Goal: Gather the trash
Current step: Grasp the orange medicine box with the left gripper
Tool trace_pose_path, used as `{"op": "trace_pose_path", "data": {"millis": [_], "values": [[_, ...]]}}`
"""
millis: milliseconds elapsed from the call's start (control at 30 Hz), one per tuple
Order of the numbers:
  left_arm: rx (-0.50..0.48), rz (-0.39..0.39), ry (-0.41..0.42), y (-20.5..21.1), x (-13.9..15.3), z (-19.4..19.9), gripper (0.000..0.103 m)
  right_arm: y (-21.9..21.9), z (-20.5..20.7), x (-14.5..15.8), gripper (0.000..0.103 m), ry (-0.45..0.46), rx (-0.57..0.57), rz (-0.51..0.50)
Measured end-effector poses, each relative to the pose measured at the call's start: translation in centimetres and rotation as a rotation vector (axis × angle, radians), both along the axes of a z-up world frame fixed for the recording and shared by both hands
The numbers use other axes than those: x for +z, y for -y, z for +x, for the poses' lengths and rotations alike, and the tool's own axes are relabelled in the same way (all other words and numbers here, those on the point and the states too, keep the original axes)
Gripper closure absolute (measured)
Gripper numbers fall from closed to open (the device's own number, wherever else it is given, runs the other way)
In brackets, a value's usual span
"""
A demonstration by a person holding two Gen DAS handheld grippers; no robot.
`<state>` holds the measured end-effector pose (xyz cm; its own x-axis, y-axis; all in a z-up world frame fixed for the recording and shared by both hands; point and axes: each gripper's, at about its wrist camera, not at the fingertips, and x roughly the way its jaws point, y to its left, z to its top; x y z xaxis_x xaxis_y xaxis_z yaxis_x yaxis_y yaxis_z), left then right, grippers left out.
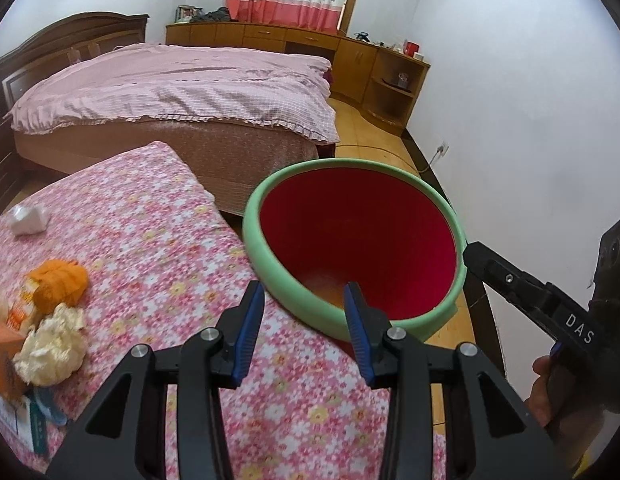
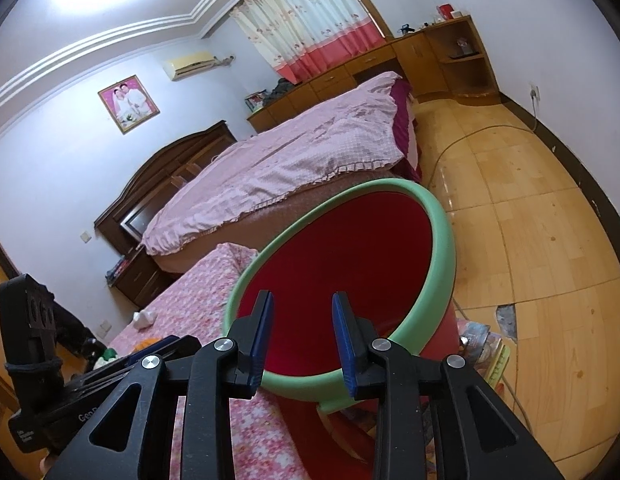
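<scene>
A red bin (image 1: 362, 240) with a green rim stands beside the table with the pink floral cloth (image 1: 158, 248). My left gripper (image 1: 304, 312) is open and holds nothing. It hovers over the table edge, right before the bin's near rim. On the cloth to its left lie an orange crumpled wad (image 1: 62, 280), a cream crumpled paper (image 1: 54, 348), an orange box (image 1: 6, 344) and a white tissue (image 1: 28, 218). My right gripper (image 2: 302, 320) is open too, its jaws over the near rim of the bin (image 2: 350, 264) with nothing pressed between them. The white tissue (image 2: 144, 318) lies far left of it.
A bed with a pink cover (image 1: 170, 88) stands beyond the table. Wooden cabinets (image 1: 358, 60) line the far wall. A cable (image 2: 450, 148) runs across the tiled floor (image 2: 550, 260). A stack of magazines (image 2: 486, 344) lies beside the bin.
</scene>
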<state>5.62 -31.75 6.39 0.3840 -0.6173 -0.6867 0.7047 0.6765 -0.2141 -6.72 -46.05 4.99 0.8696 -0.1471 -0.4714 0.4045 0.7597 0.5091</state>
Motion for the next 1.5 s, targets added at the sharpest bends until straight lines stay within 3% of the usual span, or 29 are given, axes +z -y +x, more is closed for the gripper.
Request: {"op": "trace_pose_path", "data": {"millis": [367, 533, 733, 1000, 1133, 1267, 1500], "values": [[0.111, -0.021, 0.009, -5.3, 1.2, -0.1, 0.062, -2.9, -0.3, 1.2, 0.071, 0.001, 0.052, -0.005], [0.198, -0.026, 0.007, -8.5, 1.5, 0.5, 0.062, -4.4, -0.1, 1.6, 0.062, 0.003, 0.081, -0.006], [0.288, -0.028, 0.021, -12.6, 1.9, 1.7, 0.062, -5.5, 0.3, 1.5, 0.062, -0.009, 0.113, 0.006], [0.412, 0.045, 0.031, -17.2, 1.1, 3.9, 0.061, -6.8, 1.0, 0.8, 0.062, -0.045, 0.151, 0.027], [0.487, 0.096, 0.032, -18.9, 0.0, 5.2, 0.057, -7.4, 1.3, 0.7, 0.062, -0.059, 0.16, 0.022], [0.511, 0.112, 0.011, -19.7, -1.1, 6.3, 0.057, -8.0, 1.9, 0.7, 0.061, -0.075, 0.173, 0.019], [0.45, 0.09, -0.016, -19.2, -1.8, 6.5, 0.056, -8.6, 2.4, 0.3, 0.061, -0.1, 0.187, 0.021]]}}
